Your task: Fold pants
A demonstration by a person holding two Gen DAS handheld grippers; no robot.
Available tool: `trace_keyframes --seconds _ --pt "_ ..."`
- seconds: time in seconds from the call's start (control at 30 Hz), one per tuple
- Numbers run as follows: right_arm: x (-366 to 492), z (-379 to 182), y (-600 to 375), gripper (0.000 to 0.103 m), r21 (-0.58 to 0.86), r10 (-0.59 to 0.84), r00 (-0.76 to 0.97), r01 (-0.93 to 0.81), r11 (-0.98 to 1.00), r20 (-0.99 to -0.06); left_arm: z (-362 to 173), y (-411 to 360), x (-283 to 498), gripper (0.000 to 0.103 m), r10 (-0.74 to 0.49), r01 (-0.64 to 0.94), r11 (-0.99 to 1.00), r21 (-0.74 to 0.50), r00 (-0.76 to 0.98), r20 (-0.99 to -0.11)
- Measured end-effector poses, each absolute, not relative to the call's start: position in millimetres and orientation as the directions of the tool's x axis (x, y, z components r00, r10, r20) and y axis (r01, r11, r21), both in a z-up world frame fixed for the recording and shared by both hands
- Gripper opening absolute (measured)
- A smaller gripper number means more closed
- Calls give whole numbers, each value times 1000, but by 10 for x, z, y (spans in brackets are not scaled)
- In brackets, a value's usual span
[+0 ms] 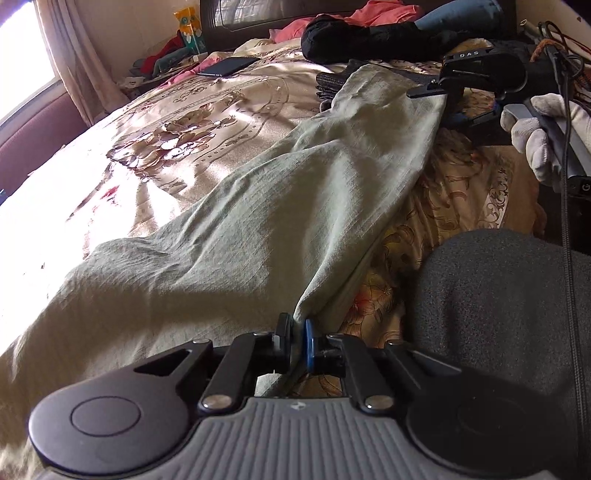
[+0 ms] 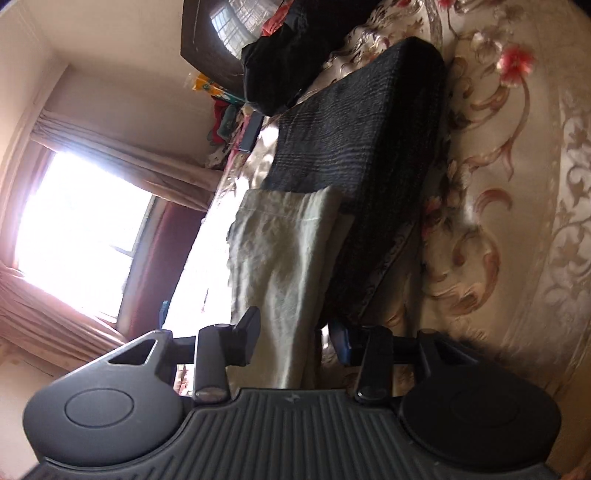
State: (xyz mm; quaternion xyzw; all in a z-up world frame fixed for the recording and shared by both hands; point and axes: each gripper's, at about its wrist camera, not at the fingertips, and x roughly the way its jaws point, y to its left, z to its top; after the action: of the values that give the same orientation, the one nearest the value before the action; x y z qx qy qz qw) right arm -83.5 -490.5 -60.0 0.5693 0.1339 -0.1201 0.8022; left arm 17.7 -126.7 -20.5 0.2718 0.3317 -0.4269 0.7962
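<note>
Pale green pants (image 1: 258,221) lie spread along the bed. My left gripper (image 1: 297,341) is shut on a bunched edge of them at the near end. My right gripper (image 1: 430,90) shows in the left wrist view at the far hem, held by a gloved hand (image 1: 543,129). In the right wrist view the right gripper (image 2: 295,339) stands open, its jaws wide apart on either side of the pants leg (image 2: 284,258), whose hem lies ahead against a dark folded garment (image 2: 354,140).
The bed has a shiny floral cover (image 1: 177,122). A black garment (image 1: 369,37), pink clothes (image 1: 384,14) and a dark phone (image 1: 229,66) lie near the headboard. A dark grey cushion (image 1: 491,295) sits at my right. A bright window (image 2: 81,236) is at the left.
</note>
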Motion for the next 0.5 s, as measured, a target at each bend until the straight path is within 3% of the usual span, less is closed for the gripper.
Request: trace_keyframes --seconds 0.07,0.2,0.23,0.27,0.3,0.4,0.5 --pt "-828 -620 -4882 43 898 -8 949 302 320 -316 -201 -1271 180 23 -500 861 486 151 416 -760" --pt "-578 -752 -4927 39 905 21 943 311 292 -331 -178 -1269 208 24 -505 854 502 136 418 -755" --pt "-529 -740 -4923 34 914 25 947 302 271 -320 -162 -1271 205 24 -505 851 507 139 424 -752" --pt "-492 -692 -4903 7 917 26 950 294 271 -312 -145 -1268 199 26 -506 848 510 143 431 -747" --pt "-494 -601 -4868 5 928 32 961 257 268 -276 -132 -1263 193 26 -509 846 513 146 436 -742" --pt "-627 -262 -4777 4 931 -10 988 146 335 -151 -135 -1242 191 29 -518 846 516 134 433 -738" --pt "-551 -235 -4768 9 896 -30 982 184 405 -188 -197 -1254 194 30 -512 850 511 125 419 -750"
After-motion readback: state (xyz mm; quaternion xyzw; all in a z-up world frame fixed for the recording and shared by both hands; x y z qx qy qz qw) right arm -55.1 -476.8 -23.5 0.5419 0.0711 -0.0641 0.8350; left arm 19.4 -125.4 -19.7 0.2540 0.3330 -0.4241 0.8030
